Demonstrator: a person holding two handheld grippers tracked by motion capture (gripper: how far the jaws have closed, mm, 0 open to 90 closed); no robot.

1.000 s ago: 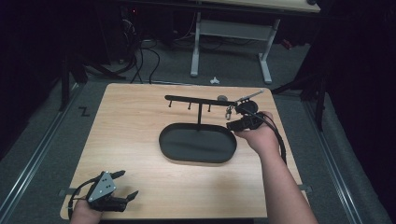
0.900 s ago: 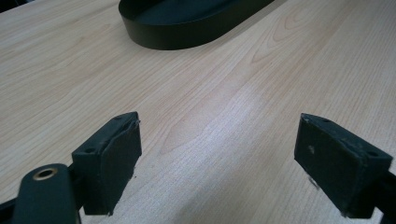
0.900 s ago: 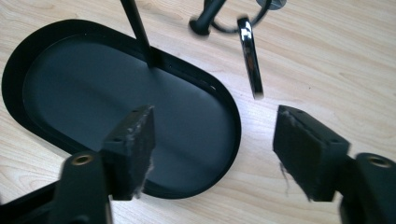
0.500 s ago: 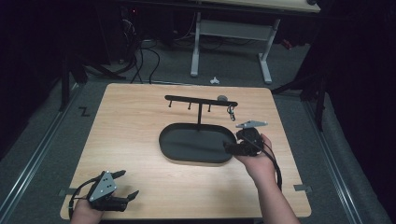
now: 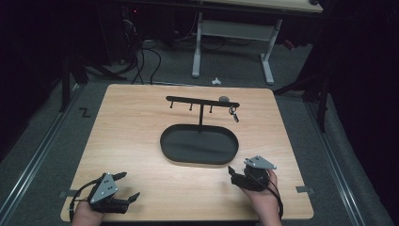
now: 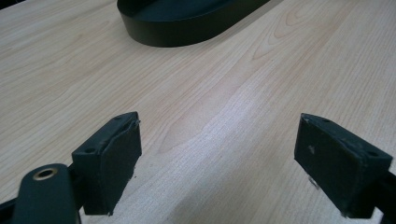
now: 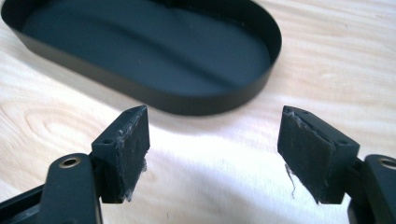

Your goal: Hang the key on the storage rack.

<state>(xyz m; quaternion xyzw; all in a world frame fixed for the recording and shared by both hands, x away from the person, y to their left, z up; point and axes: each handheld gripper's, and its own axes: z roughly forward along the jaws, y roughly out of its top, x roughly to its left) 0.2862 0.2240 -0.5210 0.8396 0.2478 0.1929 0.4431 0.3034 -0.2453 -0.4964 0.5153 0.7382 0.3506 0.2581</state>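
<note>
Right gripper point(image 5: 234, 173) sits low over the near right part of the bench point(image 5: 136, 122), held by the right hand point(image 5: 263, 200), fingers point(image 7: 126, 149) spread wide apart with bare wood between them. In the right gripper view the black oval tray point(image 7: 140, 51) lies just beyond the fingertips, its near wall close to but not touching them; tray interior looks bare. Left gripper point(image 5: 127, 186) rests at the near left corner of the bench, well apart from the tray, fingers point(image 6: 112, 154) likewise wide apart and holding nothing; the left gripper view shows the tray's rim point(image 6: 187, 28) far off at the top. In the high view the tray point(image 5: 200, 143) sits at mid-bench, and a black T-shaped hook stand point(image 5: 202, 103) rises from its far edge. A small dark item, seemingly a key ring point(image 5: 233, 113), hangs from the right end of the stand's crossbar; too small to tell more. A small grey round object point(image 5: 224, 99) sits by the bar's right end. Beyond the bench, a white-legged desk frame point(image 5: 230, 42) stands on the floor.
</note>
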